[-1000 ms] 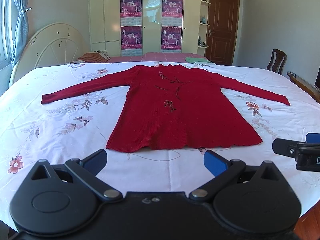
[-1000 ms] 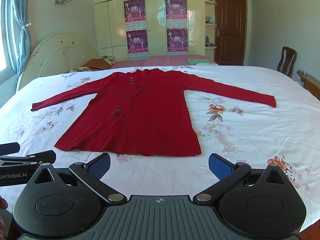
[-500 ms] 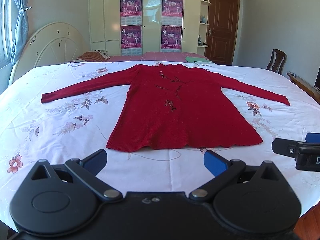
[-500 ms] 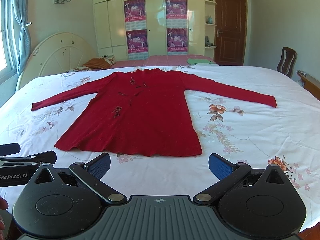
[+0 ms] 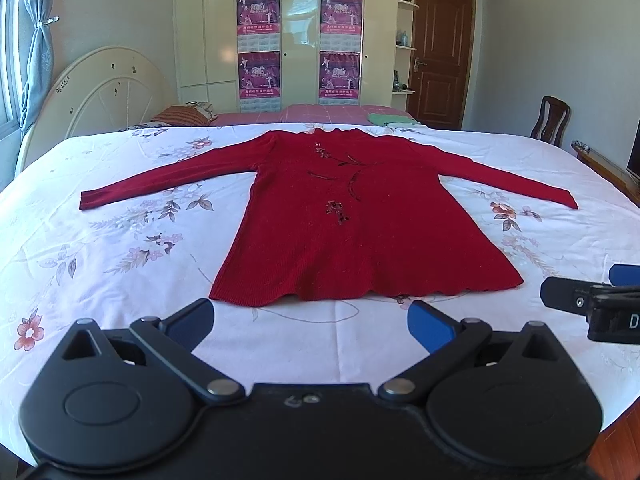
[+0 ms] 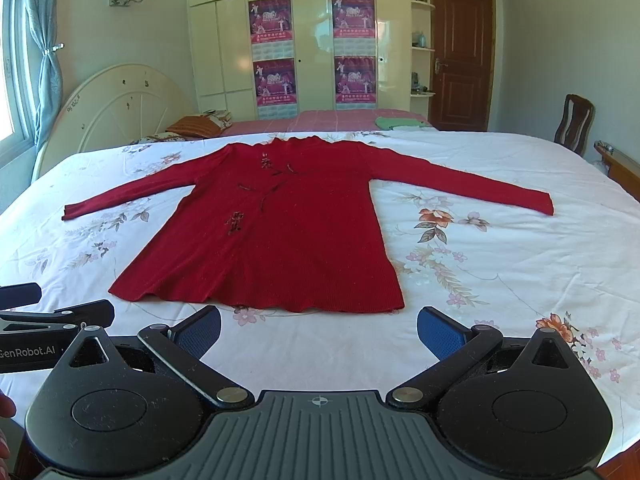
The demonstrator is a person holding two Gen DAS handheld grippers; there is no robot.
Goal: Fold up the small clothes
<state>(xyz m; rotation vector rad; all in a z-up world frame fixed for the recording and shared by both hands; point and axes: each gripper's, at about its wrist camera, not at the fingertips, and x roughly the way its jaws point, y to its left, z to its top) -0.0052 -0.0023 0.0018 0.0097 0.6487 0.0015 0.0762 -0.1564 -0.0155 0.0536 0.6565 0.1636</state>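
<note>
- The left gripper (image 5: 310, 316) hangs over the near edge of the bed, its blue-padded jaws spread wide, holding nothing and touching nothing.
- The right gripper (image 6: 318, 322) sits beside it over the same edge, equally wide open and empty; each one's tip shows at the side of the other's view.
- Just past both, the red sweater (image 5: 360, 224) lies flat and face up in the middle of the bed (image 5: 120, 320), hem toward the near edge, collar toward the far edge, sleeves stretched out to the left and right sides.
- It looks like a thin ribbed knit: light, soft and limp, likely to sag and stretch when lifted and to cling a little to the floral sheet (image 6: 500, 280).
- No fold is made yet. The cuffs or the two hem corners seem the sensible places to pinch, taking a full thickness of cloth so that it does not slip out.
- Beyond the far edge lie a pillow (image 6: 200, 122) and a green cloth (image 6: 396, 122).
</note>
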